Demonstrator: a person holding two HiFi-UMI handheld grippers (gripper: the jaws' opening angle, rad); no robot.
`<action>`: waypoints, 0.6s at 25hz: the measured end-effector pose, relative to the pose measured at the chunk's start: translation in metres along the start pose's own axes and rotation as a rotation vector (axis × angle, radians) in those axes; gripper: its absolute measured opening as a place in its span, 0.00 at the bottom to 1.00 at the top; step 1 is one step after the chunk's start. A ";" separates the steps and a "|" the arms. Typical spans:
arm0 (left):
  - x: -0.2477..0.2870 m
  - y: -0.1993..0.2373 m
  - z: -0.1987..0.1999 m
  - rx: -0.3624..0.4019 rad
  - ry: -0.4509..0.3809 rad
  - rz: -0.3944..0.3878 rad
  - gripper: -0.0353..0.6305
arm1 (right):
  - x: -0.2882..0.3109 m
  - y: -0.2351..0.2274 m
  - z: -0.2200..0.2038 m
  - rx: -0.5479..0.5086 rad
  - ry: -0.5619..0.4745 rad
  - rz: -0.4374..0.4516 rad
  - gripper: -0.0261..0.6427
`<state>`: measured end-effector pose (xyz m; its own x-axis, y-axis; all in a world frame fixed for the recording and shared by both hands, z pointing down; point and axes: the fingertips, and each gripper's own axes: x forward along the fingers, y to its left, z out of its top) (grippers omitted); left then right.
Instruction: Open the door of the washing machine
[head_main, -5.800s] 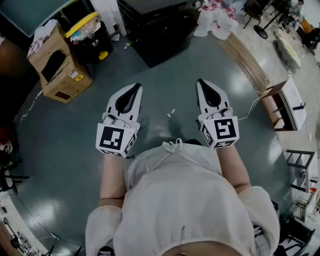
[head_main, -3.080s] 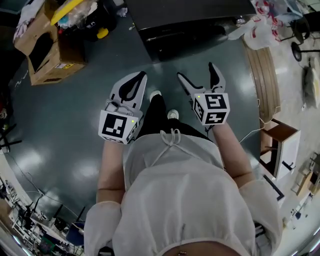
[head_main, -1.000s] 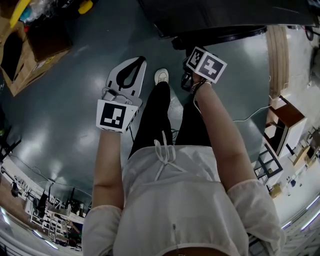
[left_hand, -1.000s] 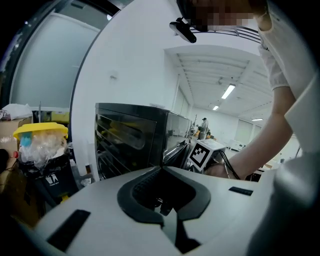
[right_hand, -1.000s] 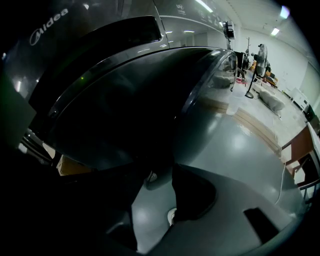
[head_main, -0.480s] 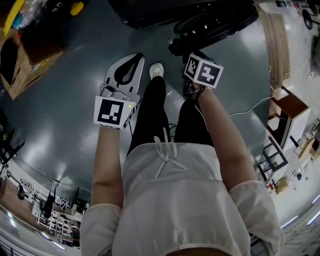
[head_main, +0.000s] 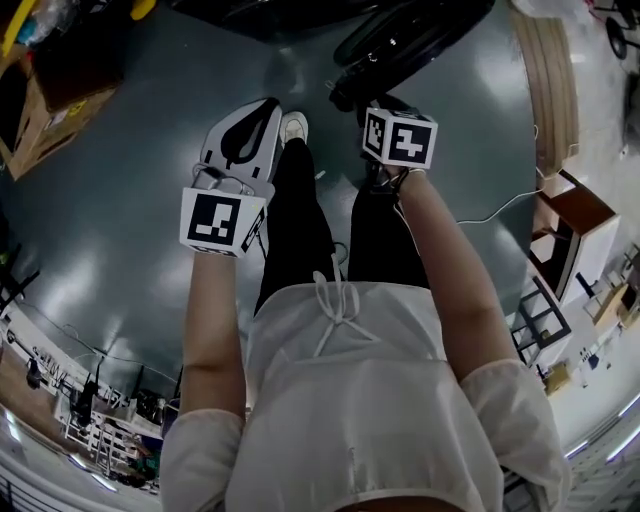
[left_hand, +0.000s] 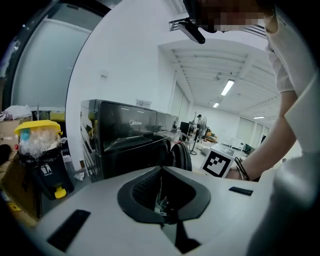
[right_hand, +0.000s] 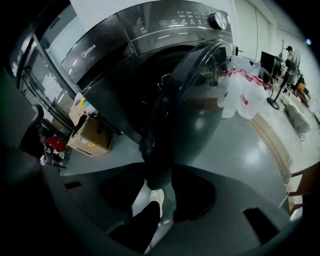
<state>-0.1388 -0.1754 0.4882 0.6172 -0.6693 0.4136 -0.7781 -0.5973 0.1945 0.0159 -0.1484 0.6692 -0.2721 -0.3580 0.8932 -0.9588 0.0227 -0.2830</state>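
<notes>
Only the right gripper view shows the grip: the right gripper (right_hand: 159, 172) pinches the edge of the door (right_hand: 200, 100), which stands swung partly out from the washer (right_hand: 150, 45) just ahead of it. A white shoe (right_hand: 156, 196) shows on the floor below its jaws. The head view hides those jaws under the marker cube (head_main: 398, 137). The left gripper (left_hand: 161, 169), pressed together with nothing in it, is beside the right one, with the washer ahead and apart. Only its view shows the yellow-lidded bin (left_hand: 42, 150) off to its left. Counted: one washer, one door, two grippers, one bin.
</notes>
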 end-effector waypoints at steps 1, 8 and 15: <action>0.000 -0.009 -0.003 0.000 -0.002 0.009 0.09 | -0.004 -0.006 -0.005 -0.015 0.000 0.003 0.31; -0.002 -0.070 -0.021 -0.007 -0.043 0.078 0.09 | -0.030 -0.050 -0.038 -0.099 -0.015 0.036 0.29; -0.002 -0.137 -0.037 -0.014 -0.074 0.132 0.09 | -0.061 -0.095 -0.064 -0.134 -0.041 0.026 0.25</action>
<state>-0.0378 -0.0753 0.4934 0.5163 -0.7723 0.3701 -0.8541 -0.4964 0.1555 0.1188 -0.0693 0.6641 -0.2960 -0.3931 0.8706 -0.9545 0.1555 -0.2543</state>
